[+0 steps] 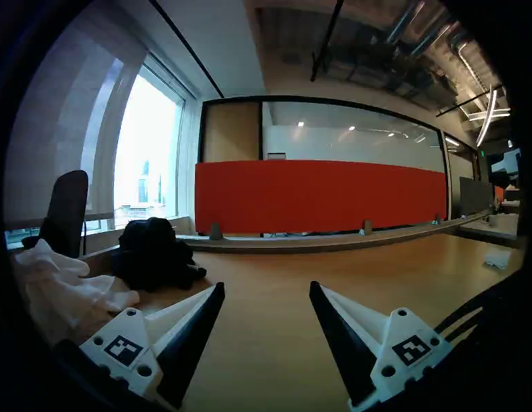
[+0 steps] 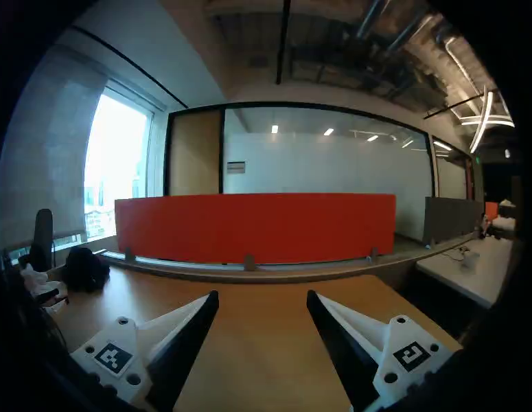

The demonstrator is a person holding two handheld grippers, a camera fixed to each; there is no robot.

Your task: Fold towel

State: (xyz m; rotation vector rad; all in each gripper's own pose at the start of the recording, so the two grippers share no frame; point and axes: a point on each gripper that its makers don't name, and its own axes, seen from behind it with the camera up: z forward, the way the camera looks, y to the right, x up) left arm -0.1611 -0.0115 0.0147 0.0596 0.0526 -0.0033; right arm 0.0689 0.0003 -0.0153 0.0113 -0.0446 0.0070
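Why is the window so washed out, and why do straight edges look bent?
In the left gripper view the window is blown out to white glare, leaving the black bundle near it almost featureless; in the right gripper view the window glares too, and the red divider bows along its top, since the fisheye lens curves straight lines.

A pale wooden tabletop (image 1: 279, 343) runs back to a low red divider panel (image 1: 320, 196) along its far edge, with a glass wall (image 1: 348, 134) and a wood-faced panel (image 1: 230, 130) behind it. Bright daylight comes through a tall window (image 1: 145, 161) beyond the tabletop's left edge, where a dark chair back (image 1: 63, 209) stands. Overhead are bare pipes (image 1: 410, 34) and a lit strip lamp (image 1: 487, 117); a white desk (image 2: 471, 271) lies past the right edge.
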